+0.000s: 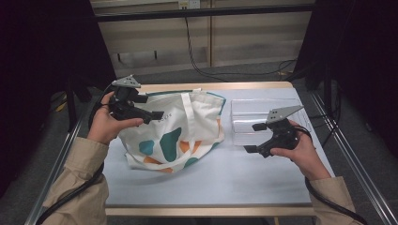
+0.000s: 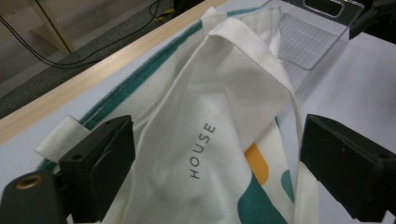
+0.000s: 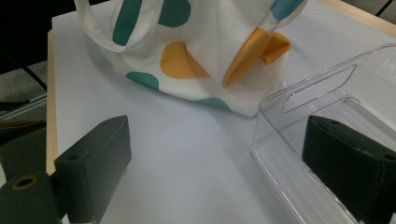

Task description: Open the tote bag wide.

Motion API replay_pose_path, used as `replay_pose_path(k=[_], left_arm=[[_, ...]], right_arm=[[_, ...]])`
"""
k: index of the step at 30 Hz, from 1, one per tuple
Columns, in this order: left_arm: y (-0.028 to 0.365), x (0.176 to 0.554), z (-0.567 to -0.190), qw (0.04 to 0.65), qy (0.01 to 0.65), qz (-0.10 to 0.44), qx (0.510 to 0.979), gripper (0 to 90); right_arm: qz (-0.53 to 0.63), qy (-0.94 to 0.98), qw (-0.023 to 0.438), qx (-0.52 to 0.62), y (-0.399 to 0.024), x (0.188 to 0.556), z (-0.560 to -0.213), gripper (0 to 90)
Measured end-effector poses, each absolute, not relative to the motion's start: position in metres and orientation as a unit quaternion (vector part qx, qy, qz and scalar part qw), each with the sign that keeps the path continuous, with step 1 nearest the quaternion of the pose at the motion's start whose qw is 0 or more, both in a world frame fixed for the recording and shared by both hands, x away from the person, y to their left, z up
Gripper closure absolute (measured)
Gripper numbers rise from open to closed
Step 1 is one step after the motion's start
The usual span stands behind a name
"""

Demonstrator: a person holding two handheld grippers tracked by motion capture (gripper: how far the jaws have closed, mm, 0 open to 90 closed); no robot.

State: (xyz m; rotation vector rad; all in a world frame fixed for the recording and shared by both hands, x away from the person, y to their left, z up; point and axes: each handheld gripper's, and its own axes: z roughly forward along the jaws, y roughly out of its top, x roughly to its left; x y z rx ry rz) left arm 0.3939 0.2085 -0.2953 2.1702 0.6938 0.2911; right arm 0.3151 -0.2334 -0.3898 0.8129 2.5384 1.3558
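On the pale blue table [image 1: 202, 183], a cream cloth tote bag with teal and orange blobs [image 1: 178, 133] is lying beside a clear plastic bin [image 1: 263, 117]. Left gripper [image 1: 152, 107] is hovering over the bag, jaws apart; right gripper [image 1: 255, 138] is hanging by the bin, jaws apart, gripping nothing.

A recording lab, by the look of it: black curtains [image 1: 42, 47] flank a metal-railed worktop [image 1: 211, 183], loose cables [image 1: 197, 51] trail over the grey carpet [image 1: 253, 72], and bare panelled wall [image 1: 155, 35] stands behind.
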Motion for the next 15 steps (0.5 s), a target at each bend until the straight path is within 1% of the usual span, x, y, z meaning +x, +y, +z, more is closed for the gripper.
replay_pose_path(k=[3,5,7,8,9,11,15], left_arm=[[0.211,0.399,-0.296,0.413,0.279,0.115,0.859,15.2],[0.213,0.402,-0.297,0.416,0.278,0.12,0.858,20.6],[0.215,0.405,-0.299,0.411,0.276,0.122,0.86,22.1],[0.216,0.405,-0.3,0.415,0.274,0.118,0.86,25.1],[0.217,0.406,-0.3,0.419,0.275,0.119,0.857,26.2],[0.218,0.407,-0.301,0.411,0.276,0.121,0.86,26.5],[0.221,0.409,-0.301,0.414,0.286,0.123,0.855,28.3]], right_arm=[[0.452,0.847,0.075,0.269,-0.232,0.315,-0.391,7.4],[0.453,0.847,0.073,0.269,-0.231,0.315,-0.391,7.4],[0.453,0.847,0.073,0.268,-0.231,0.315,-0.392,7.4],[0.453,0.847,0.072,0.268,-0.23,0.315,-0.392,7.4],[0.453,0.847,0.071,0.269,-0.23,0.316,-0.392,7.3],[0.452,0.848,0.071,0.267,-0.23,0.316,-0.393,7.4],[0.452,0.848,0.07,0.266,-0.229,0.317,-0.393,7.4]])
